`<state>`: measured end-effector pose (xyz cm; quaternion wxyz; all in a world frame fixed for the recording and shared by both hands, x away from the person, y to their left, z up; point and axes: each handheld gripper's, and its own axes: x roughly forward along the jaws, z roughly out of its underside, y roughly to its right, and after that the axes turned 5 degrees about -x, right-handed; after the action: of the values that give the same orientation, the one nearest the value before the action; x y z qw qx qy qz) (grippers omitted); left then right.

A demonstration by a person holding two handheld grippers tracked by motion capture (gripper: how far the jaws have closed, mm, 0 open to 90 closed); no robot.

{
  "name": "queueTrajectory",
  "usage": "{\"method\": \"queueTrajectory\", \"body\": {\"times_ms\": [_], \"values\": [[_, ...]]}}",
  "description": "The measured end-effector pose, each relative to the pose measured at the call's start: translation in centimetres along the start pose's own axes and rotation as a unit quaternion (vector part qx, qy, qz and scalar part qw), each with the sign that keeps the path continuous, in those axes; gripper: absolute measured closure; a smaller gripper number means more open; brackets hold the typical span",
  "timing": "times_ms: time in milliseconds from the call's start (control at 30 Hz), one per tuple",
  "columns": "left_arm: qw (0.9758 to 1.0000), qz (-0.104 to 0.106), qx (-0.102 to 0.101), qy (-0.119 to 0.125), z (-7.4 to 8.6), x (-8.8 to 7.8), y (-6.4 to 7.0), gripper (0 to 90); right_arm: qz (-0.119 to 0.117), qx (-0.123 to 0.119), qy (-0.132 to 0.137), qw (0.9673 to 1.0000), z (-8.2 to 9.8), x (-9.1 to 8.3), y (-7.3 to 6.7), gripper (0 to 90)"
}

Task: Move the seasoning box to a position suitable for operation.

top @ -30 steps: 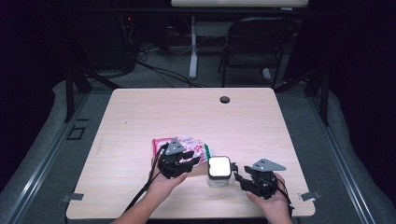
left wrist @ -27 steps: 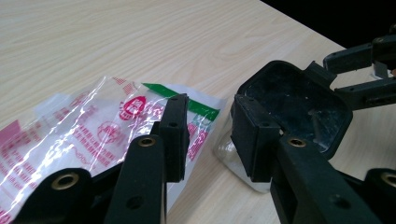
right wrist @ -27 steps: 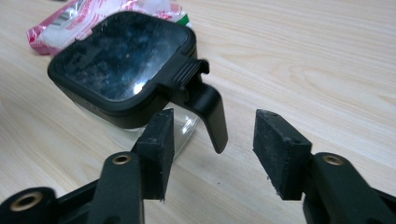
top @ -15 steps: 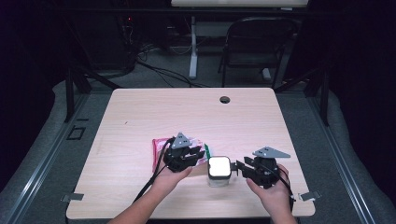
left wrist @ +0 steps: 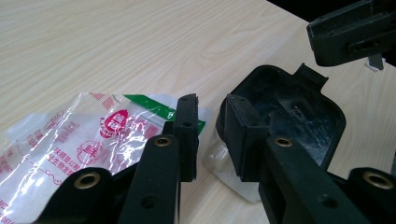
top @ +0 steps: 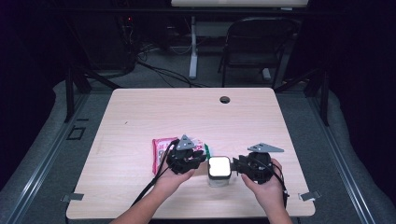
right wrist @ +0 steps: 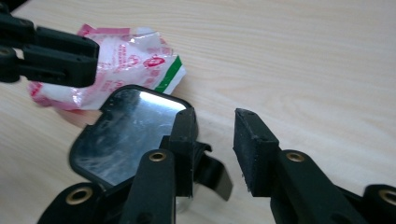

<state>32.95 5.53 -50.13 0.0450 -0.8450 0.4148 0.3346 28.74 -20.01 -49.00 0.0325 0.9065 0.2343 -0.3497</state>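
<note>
While the big wooden worktop (top: 140,116) is seen from above, a small round hole (top: 225,99) is seen near its far edge. A dark chair (top: 254,46) is seen on the floor behind it.

Near the front edge, a red and white packet (top: 161,151) with a green stripe is laid flat on the wood. A small tub (top: 219,170) with a black lid is stood just to the right of the packet. Its lid is seen shining bright from above. A little black tab is seen sticking out from the lid in the right gripper view.

The left tool (top: 198,156) is held over the right end of the packet, just beside the tub. Its jaws have just been closing. A small gap is left between them, and nothing is clamped. One jaw is seen over the packet (left wrist: 93,135) and the other over the tub's rim (left wrist: 285,112).

The right tool (top: 235,164) is held at the right side of the tub. Its jaws have just been closing too, but they are apart. The lid's tab (right wrist: 212,170) is seen just beside one jaw, and whether it is touched cannot be told.
</note>
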Motion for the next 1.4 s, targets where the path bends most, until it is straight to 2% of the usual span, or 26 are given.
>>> {"method": "queueTrajectory", "body": {"times_ms": [67,100,200,233,300,700,867,1200,1233,1400], "values": [[1.0,-0.006,-0.001,0.001,0.2,0.0,0.2,76.1,0.002,-0.001,-0.002,1.0,0.0,0.0,0.0,72.4],[1.0,0.005,0.002,-0.005,0.3,0.0,0.0,76.1,0.005,0.002,-0.002,1.0,0.1,0.0,0.0,73.0],[1.0,0.001,-0.003,-0.008,0.7,0.1,0.0,78.1,-0.004,0.013,-0.003,0.9999,0.3,0.1,0.1,73.8],[0.9998,0.01,-0.006,-0.013,0.8,0.1,-0.2,78.9,-0.006,0.015,-0.004,0.9999,0.3,0.1,0.1,73.8],[0.9998,0.012,-0.006,-0.013,0.9,0.1,-0.2,80.5,-0.01,0.02,-0.006,0.9997,0.4,0.2,0.0,73.8],[0.999,0.024,0.004,-0.037,2.2,0.4,-0.1,89.9,-0.014,0.017,-0.006,0.9998,0.6,0.6,-0.5,82.9],[0.9973,0.049,0.015,-0.053,2.4,0.5,0.2,90.0,-0.014,0.017,-0.001,0.9998,0.8,0.5,-0.5,83.0],[0.995,0.066,0.027,-0.069,2.7,0.5,0.7,90.0,-0.01,0.019,-0.001,0.9998,0.9,0.5,-0.5,83.2],[0.9942,0.072,0.031,-0.073,2.7,0.5,0.8,90.0,-0.01,0.019,-0.001,0.9998,0.9,0.5,-0.5,83.1],[0.9939,0.074,0.033,-0.075,2.7,0.6,1.0,90.0,-0.009,0.02,-0.001,0.9998,0.9,0.5,-0.6,83.2]]}}
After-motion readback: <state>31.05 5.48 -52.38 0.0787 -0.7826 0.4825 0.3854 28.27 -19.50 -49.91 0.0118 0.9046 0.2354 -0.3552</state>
